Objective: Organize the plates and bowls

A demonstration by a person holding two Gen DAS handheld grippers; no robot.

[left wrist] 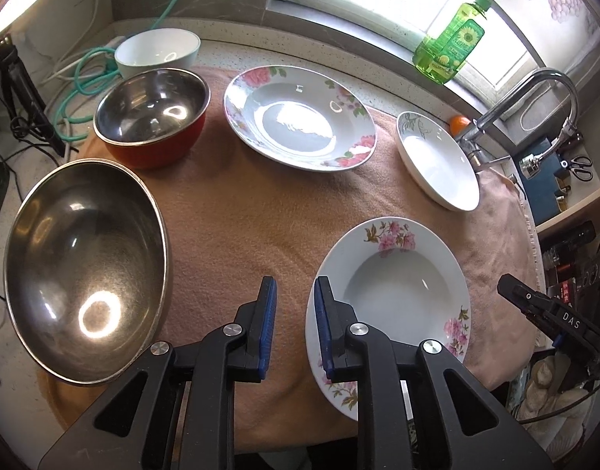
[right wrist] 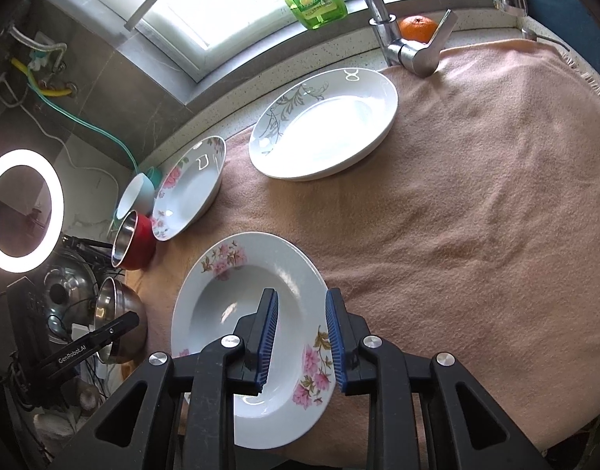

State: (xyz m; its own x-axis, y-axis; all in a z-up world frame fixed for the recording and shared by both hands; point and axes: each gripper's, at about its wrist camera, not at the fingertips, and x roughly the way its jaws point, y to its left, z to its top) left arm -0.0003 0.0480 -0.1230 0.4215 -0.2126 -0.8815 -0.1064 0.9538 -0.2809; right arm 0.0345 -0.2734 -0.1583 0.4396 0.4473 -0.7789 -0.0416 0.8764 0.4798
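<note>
On a pink cloth (left wrist: 260,227) lie a pink-flowered deep plate (left wrist: 394,293), a larger rose-rimmed plate (left wrist: 300,117) and a white plate with grey leaves (left wrist: 437,160). A big steel bowl (left wrist: 84,270), a red steel-lined bowl (left wrist: 151,117) and a white bowl (left wrist: 156,53) stand at the left. My left gripper (left wrist: 296,286) is open, its right finger over the near plate's left rim. My right gripper (right wrist: 301,297) is open above the same plate's (right wrist: 237,297) right rim; it also shows from the left wrist (left wrist: 535,305).
A green soap bottle (left wrist: 452,39) stands on the windowsill. A tap (right wrist: 401,39) and an orange (right wrist: 417,27) are at the back right of the cloth. Hoses and cables (left wrist: 84,78) lie at the back left. A ring light (right wrist: 21,211) glows at the left.
</note>
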